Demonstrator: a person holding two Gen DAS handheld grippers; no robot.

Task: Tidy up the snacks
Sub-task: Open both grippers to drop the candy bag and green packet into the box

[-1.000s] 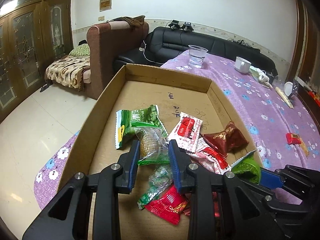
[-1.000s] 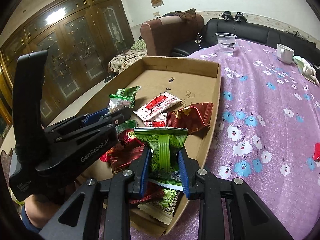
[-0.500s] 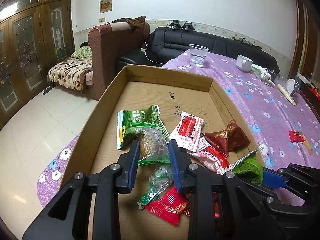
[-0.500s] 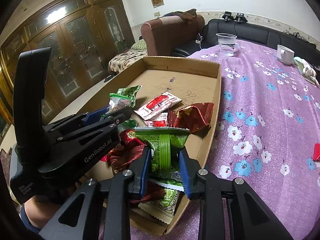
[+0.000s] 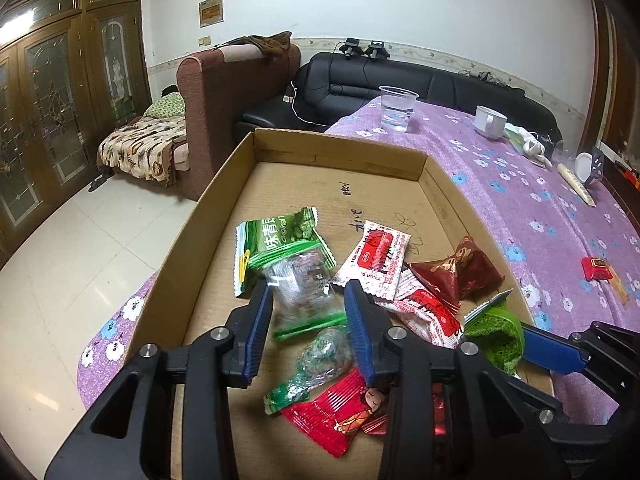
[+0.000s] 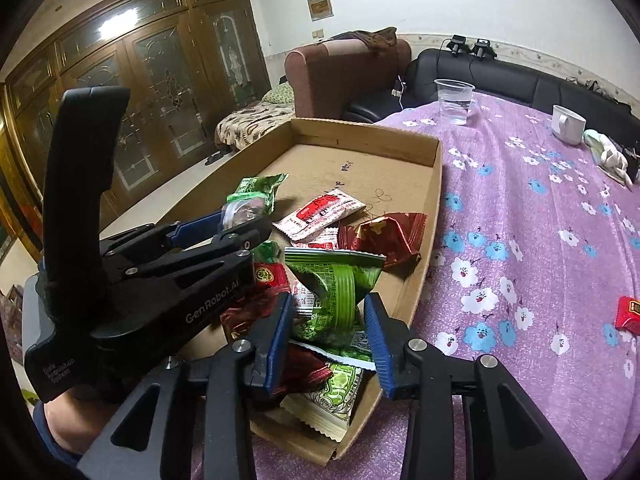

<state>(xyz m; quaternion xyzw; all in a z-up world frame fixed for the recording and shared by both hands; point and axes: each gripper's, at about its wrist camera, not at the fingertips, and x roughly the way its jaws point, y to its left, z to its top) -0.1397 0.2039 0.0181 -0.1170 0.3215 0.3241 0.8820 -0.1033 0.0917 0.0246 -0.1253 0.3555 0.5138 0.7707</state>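
Both grippers are mid-drop over the cardboard tray [image 5: 208,216]: the left gripper [image 5: 308,312] has just been opening, its jaws released around the clear packet [image 5: 304,292], and the right gripper [image 6: 330,332] likewise around the green packet [image 6: 334,284], so next comes fetching the red snack [image 6: 630,312] lying at three o'clock on the tablecloth [image 6: 540,216].

Both tilted downward, the left hand-held gripper [image 5: 306,304] and the right hand-held gripper [image 6: 330,316] sit side by side, jaws just eased apart, the left at the right's nine o'clock.

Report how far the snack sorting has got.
Done: most packets already lie in the cardboard tray. In hand: both jaws have just been opening, the left gripper releasing a clear packet, the right gripper a green packet. Left: a red packet still on the purple cloth.
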